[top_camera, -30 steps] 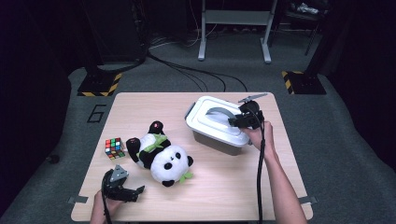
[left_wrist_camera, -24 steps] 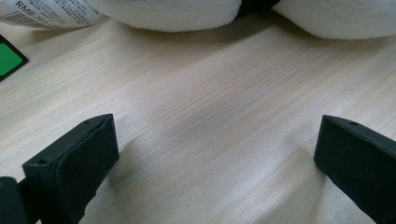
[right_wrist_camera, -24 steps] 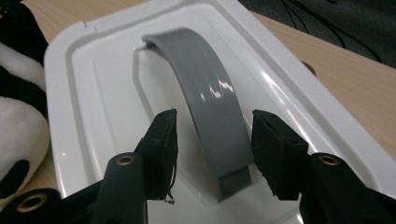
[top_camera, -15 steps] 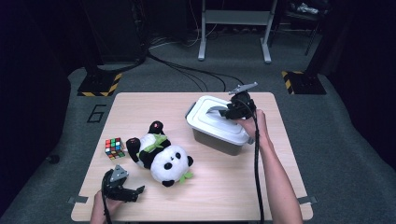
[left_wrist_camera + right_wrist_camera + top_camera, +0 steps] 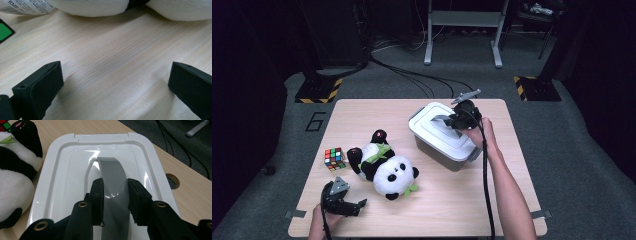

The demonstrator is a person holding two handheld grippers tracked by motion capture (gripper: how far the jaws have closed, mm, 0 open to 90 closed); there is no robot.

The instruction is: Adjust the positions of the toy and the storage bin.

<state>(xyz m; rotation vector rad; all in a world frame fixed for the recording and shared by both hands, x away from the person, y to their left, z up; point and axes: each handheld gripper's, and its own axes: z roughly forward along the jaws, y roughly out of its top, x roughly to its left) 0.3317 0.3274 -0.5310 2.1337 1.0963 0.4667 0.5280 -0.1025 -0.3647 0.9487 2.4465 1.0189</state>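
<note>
A white lidded box (image 5: 439,146) stands on the right half of the wooden table (image 5: 362,115). A grey arched handle (image 5: 111,170) runs along its lid (image 5: 62,182). My right gripper (image 5: 115,187) has just been closing and is now shut on that handle, one pad on each side of the strap; in the high view it (image 5: 452,120) sits over the lid's far end. A plush panda (image 5: 384,165) lies on its back at the table's middle. My left gripper (image 5: 356,206) rests open near the front left edge, its jaws (image 5: 115,77) wide apart over bare wood, just short of the panda (image 5: 100,6).
A colour cube (image 5: 334,158) sits left of the panda. A round cable hole (image 5: 172,180) is in the tabletop beside the box. Cables and a metal stand lie on the floor beyond the table.
My right gripper has moved a little left and up over the lid and closed on the grey handle. The left gripper and the panda have not moved.
</note>
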